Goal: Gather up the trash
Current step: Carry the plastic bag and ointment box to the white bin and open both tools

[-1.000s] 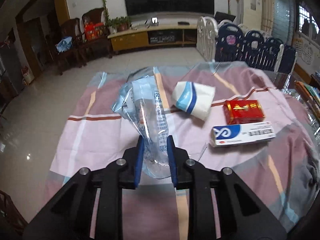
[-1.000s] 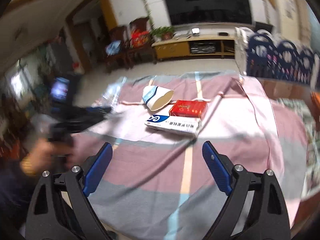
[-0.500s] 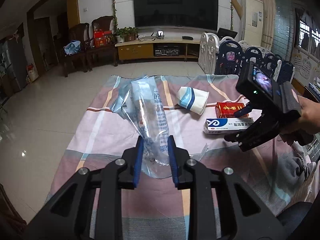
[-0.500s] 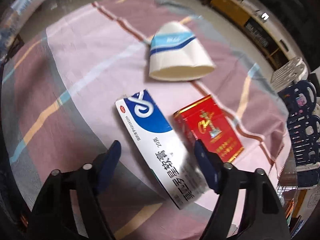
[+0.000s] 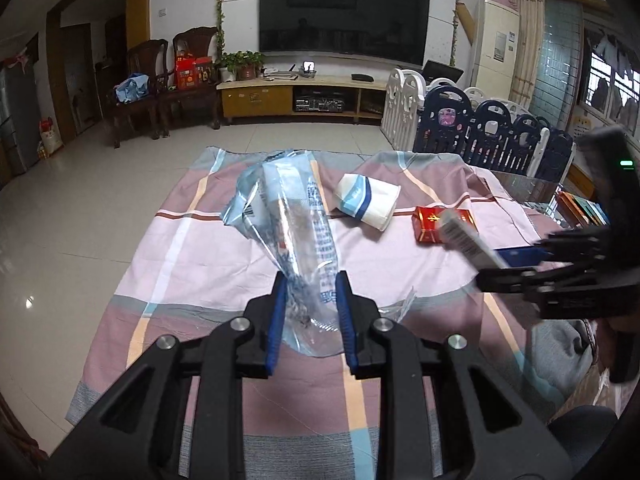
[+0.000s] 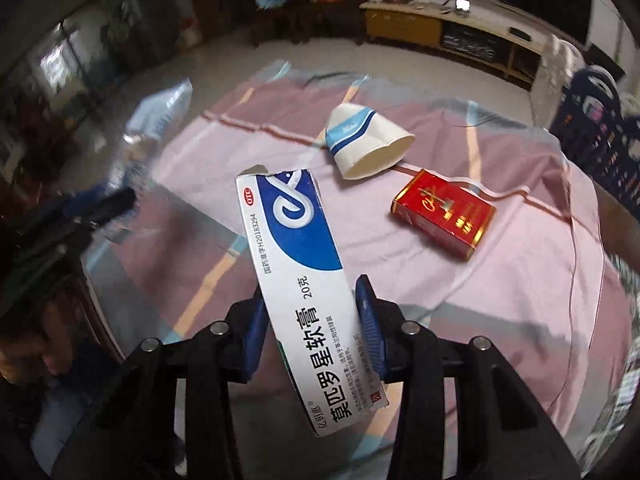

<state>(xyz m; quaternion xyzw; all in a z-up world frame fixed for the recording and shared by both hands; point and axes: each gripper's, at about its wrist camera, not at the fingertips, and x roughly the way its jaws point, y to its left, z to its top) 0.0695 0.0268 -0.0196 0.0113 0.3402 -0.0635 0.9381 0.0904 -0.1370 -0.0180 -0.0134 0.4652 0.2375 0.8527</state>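
Observation:
My left gripper [image 5: 309, 300] is shut on a clear plastic bag [image 5: 290, 232] and holds it upright above the checked tablecloth [image 5: 208, 256]. My right gripper [image 6: 310, 312] is shut on a white and blue ointment box [image 6: 298, 272], lifted off the cloth; the box also shows in the left wrist view [image 5: 466, 240]. A crushed white paper cup [image 6: 366, 144] with blue stripes and a red cigarette pack [image 6: 444, 212] lie on the cloth. The cup [image 5: 368, 202] and pack [image 5: 434, 222] also show in the left wrist view.
The right gripper's body [image 5: 580, 272] is at the right in the left wrist view. A glass table edge with books [image 5: 580, 208] lies far right. A playpen fence [image 5: 480, 132], a TV cabinet [image 5: 296, 98] and chairs [image 5: 160, 80] stand behind the table.
My right gripper closed on the ointment box and lifted it off the cloth. My left gripper still holds the bag, raised a little.

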